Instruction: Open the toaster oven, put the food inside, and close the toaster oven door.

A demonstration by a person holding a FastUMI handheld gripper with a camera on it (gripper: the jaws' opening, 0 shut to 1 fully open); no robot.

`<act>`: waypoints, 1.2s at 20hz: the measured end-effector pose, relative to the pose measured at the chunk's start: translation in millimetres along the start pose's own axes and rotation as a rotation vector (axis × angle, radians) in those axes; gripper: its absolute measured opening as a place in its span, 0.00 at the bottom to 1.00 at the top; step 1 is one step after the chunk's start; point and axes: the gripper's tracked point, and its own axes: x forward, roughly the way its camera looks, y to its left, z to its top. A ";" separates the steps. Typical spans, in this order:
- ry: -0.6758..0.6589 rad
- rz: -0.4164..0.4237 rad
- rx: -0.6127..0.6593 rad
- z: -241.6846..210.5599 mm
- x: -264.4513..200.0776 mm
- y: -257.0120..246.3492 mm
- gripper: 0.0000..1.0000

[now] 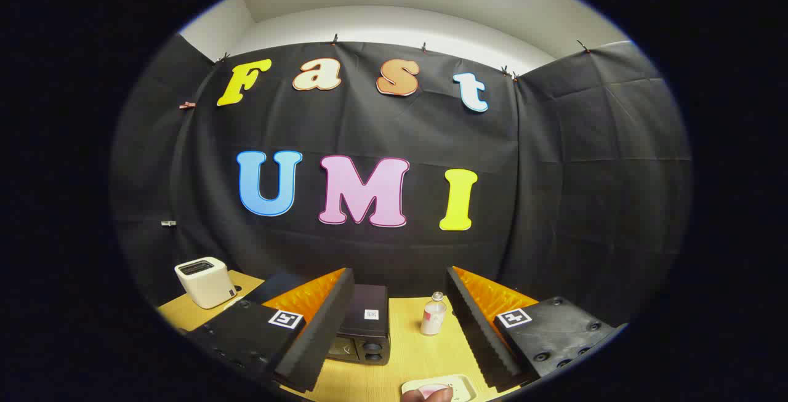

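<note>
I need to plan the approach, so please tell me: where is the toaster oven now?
In the gripper view the toaster oven stands on the wooden table, between the open fingers near the left one, with the small bottle to its right.

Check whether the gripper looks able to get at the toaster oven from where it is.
Probably yes: the gripper is open, and the toaster oven sits just ahead between its fingers, against the left one. The small bottle stands apart to the right.
</note>
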 end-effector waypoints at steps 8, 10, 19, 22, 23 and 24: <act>0.001 -0.012 0.003 1.0 1.1 3.7 0.98; 0.005 -0.012 0.002 -0.9 0.3 4.6 0.98; 0.011 0.006 -0.010 -0.8 1.5 17.0 0.98; 0.020 0.020 0.001 -4.6 1.6 34.3 0.98; 0.025 0.033 0.017 -9.1 3.3 50.8 0.98; 0.028 0.042 0.026 -12.2 4.6 63.7 0.99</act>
